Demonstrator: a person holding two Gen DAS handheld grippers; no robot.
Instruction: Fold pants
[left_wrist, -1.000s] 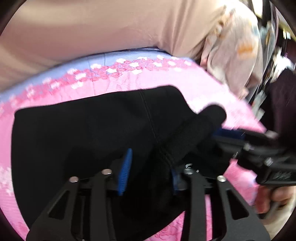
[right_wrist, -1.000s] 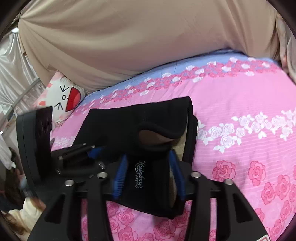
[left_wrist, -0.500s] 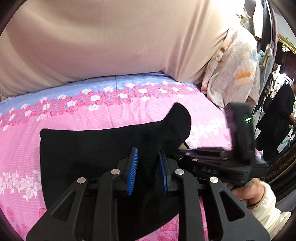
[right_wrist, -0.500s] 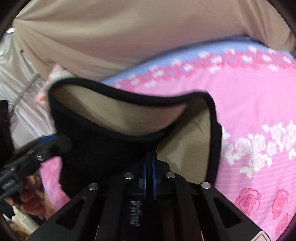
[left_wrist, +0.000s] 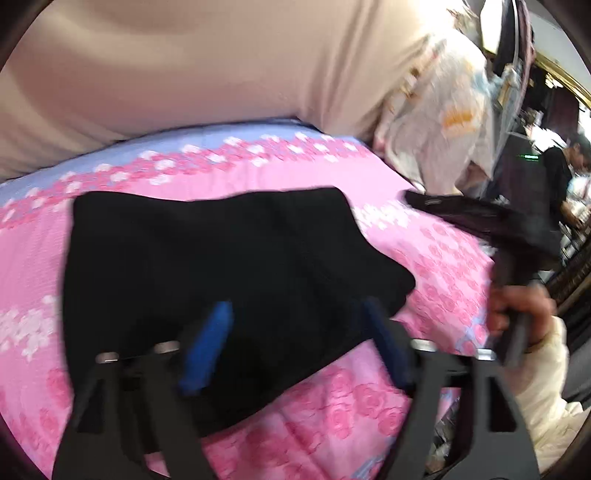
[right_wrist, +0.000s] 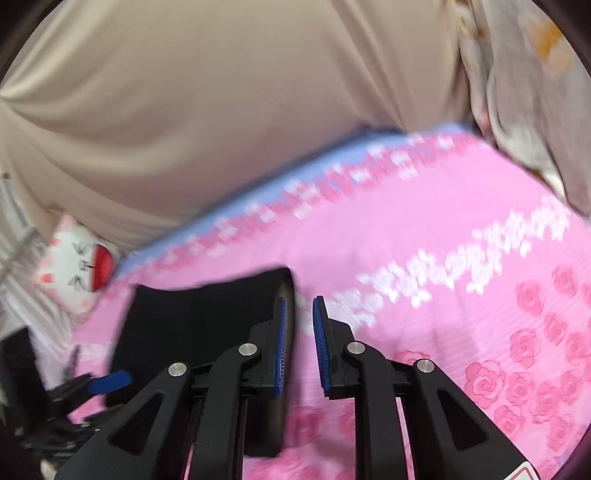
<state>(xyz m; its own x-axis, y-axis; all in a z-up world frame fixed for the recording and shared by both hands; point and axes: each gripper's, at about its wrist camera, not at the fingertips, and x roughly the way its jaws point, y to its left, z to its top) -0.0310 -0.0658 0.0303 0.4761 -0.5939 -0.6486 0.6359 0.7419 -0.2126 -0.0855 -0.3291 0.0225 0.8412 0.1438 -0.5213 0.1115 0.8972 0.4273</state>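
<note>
The black pants (left_wrist: 207, 258) lie folded flat on the pink flowered bedspread (left_wrist: 424, 236). My left gripper (left_wrist: 295, 328) is open wide just above the pants' near edge and holds nothing. In the right wrist view the pants (right_wrist: 207, 317) lie at the lower left. My right gripper (right_wrist: 298, 310) is open with a narrow gap, empty, beside the pants' right edge. The right gripper also shows in the left wrist view (left_wrist: 480, 218), held by a hand at the right.
A beige sheet (right_wrist: 221, 110) hangs behind the bed. A white cat-face pillow (right_wrist: 74, 266) lies at the bed's left end. Flowered fabric (left_wrist: 443, 110) hangs at the right. A person (left_wrist: 561, 173) stands in the room beyond.
Both grippers have let go of the pants and opened. The lifted fold now lies flat on the bed. Both grippers have pulled back, the right one off to the right.
</note>
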